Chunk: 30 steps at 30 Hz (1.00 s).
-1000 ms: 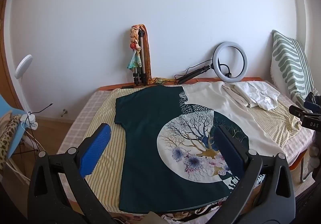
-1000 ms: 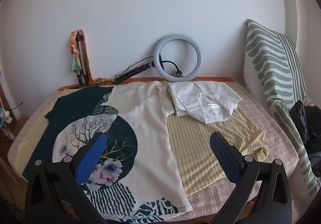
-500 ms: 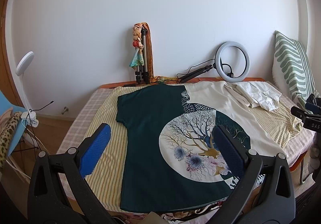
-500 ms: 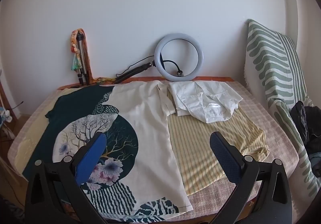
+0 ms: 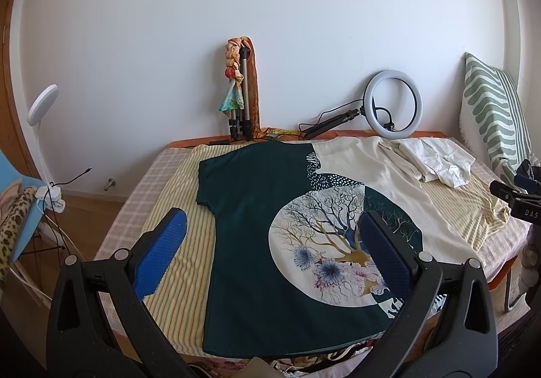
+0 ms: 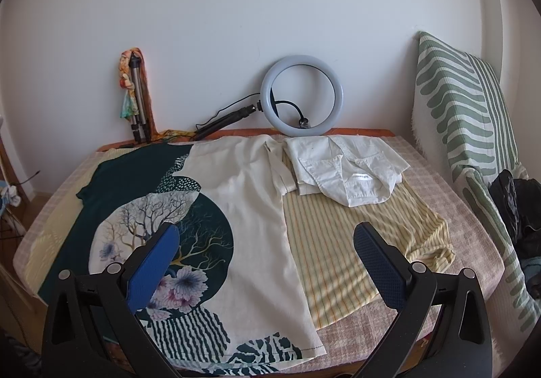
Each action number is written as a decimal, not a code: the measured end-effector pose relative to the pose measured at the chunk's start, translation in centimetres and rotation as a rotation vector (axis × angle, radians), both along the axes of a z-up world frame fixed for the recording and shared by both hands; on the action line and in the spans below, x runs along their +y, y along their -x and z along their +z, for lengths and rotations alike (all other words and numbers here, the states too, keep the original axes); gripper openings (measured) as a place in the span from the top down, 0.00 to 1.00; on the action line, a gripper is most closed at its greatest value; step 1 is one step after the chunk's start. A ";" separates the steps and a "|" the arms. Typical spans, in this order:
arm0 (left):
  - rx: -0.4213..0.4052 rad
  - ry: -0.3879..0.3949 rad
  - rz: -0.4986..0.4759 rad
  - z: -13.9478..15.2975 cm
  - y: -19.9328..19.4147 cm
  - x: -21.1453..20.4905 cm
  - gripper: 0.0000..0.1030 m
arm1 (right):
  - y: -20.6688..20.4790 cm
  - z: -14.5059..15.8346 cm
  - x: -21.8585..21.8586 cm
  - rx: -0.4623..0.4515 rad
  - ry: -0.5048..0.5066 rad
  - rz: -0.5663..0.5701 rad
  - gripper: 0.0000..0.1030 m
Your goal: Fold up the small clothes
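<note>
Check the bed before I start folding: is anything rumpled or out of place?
The green-and-cream printed T-shirt lies flat. Two things stand out: the white button shirt sits crumpled near the white ring light, and the yellow striped cloth underneath is bunched at its right corner. Both grippers, left and right, are open.

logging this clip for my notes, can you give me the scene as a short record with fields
surface: bed with a checked cover and a striped yellow sheet
main garment: t-shirt, dark green and cream with a tree print, spread flat
other garment: white shirt, loosely folded near the wall end of the bed
left gripper: open, holding nothing, above the t-shirt
right gripper: open, holding nothing
background: ring light, tripod, striped pillow
fold state: none visible on the t-shirt yet
</note>
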<state>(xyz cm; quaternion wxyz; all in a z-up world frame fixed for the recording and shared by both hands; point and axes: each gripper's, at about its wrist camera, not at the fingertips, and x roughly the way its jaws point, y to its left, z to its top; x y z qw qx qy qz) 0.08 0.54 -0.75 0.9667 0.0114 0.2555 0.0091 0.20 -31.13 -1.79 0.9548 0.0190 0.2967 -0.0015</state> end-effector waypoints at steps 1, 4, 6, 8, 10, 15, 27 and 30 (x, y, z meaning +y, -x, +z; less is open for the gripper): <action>0.001 0.003 0.000 0.0 0.0 0.1 0.00 | 0.0 0.0 0.0 0.000 -0.001 0.000 0.00; 0.001 0.004 0.000 0.0 -0.1 0.1 0.00 | 0.0 0.0 0.0 0.000 0.001 0.000 0.00; 0.002 0.004 0.000 0.1 -0.1 0.1 0.00 | 0.0 0.0 0.0 0.000 0.000 0.000 0.00; 0.003 0.005 0.001 0.0 -0.2 0.2 0.00 | 0.0 0.0 0.0 0.000 0.001 0.000 0.00; 0.003 0.005 0.001 0.0 -0.1 0.2 0.00 | 0.0 0.0 0.0 0.001 0.001 0.000 0.00; 0.002 0.005 0.005 -0.1 0.0 0.4 0.00 | 0.0 0.0 0.0 0.000 0.001 0.000 0.00; 0.004 0.005 0.018 -0.2 0.4 0.9 0.00 | -0.3 -0.2 0.9 -0.003 0.003 0.011 0.00; 0.004 0.006 0.022 0.0 0.5 0.9 0.00 | -0.3 -0.2 1.1 -0.003 0.004 0.015 0.00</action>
